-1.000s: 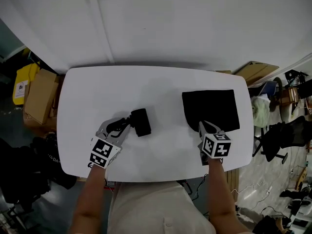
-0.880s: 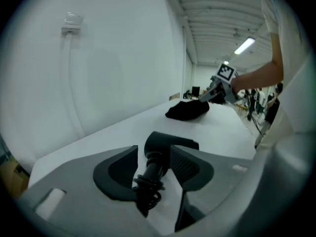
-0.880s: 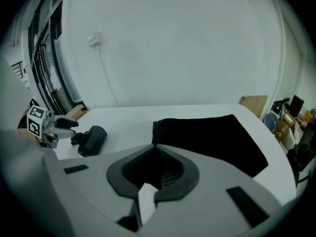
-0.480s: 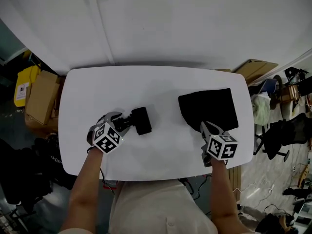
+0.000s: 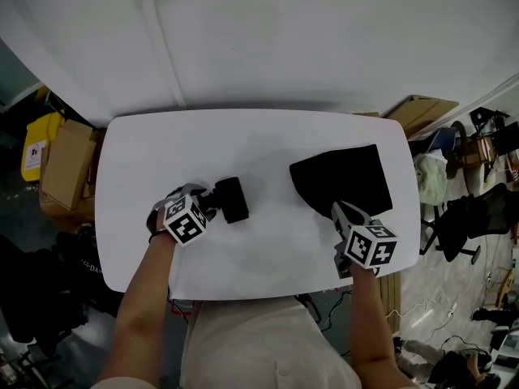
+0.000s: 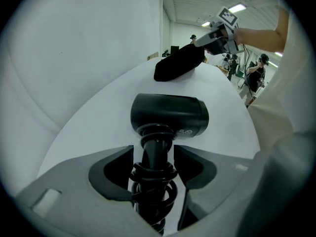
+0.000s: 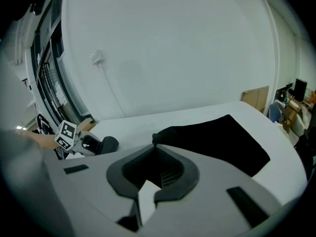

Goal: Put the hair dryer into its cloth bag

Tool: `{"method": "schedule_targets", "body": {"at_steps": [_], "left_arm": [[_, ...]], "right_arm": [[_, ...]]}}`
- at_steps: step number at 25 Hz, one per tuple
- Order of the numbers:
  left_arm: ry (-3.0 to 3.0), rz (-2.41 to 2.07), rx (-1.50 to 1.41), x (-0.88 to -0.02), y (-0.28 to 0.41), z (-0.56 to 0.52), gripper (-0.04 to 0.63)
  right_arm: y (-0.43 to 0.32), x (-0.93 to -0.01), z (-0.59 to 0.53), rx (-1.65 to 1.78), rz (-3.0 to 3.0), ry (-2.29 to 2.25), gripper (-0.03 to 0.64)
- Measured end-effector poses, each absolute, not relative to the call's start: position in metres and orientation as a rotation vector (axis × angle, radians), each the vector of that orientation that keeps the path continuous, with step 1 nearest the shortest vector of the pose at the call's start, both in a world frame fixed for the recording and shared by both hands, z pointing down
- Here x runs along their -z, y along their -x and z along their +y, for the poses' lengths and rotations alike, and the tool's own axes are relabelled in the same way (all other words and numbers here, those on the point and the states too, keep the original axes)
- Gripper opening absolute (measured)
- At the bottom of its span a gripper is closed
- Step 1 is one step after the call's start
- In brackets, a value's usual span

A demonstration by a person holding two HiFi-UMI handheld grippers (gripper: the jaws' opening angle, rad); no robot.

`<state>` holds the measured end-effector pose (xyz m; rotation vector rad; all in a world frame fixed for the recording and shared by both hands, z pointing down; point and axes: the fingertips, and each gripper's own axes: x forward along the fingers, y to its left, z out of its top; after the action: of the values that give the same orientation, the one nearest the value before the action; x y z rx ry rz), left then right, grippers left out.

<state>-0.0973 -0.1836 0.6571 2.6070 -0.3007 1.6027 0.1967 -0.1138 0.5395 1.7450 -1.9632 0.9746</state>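
- On the white worktop (image 5: 259, 148), the left tongs (image 6: 154, 157) straddle the cord-wrapped handle of the black hair dryer (image 6: 169, 113), jaws apart after just opening.
- Right tongs (image 7: 152, 143) clamp an edge of the black cloth bag (image 7: 217, 137).
- Best to close squarely on the handle, catching no loose cord.

- dryer (image 6: 169, 114): black plastic, smooth, satin sheen on the barrel
- cord (image 6: 154, 184): black, glossy, rubbery look
- bag (image 5: 345, 181): black cloth, matt, soft, no shine
- counter (image 5: 268, 144): white, smooth, faint sheen; material can't tell
- right tool (image 7: 154, 146): grey plastic shell, matt; inner pads darker, one face ribbed
- cube (image 5: 371, 245) on it: black-and-white printed squares, flat matt
- wall (image 5: 284, 39): white, smooth, matt
- box (image 5: 65, 164): brown cardboard, dull
- shirt (image 5: 268, 347): pale cloth, matt
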Motion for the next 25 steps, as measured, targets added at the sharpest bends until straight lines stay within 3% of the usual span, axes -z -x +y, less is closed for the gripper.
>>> {"method": "schedule_targets", "body": {"at_steps": [25], "left_arm": [[-2.520,-0.121,-1.554,-0.660,0.015,-0.099,0.244]], "right_arm": [[-0.183,-0.577,-0.060,-1.066,-1.916,-1.707,0.025]]}}
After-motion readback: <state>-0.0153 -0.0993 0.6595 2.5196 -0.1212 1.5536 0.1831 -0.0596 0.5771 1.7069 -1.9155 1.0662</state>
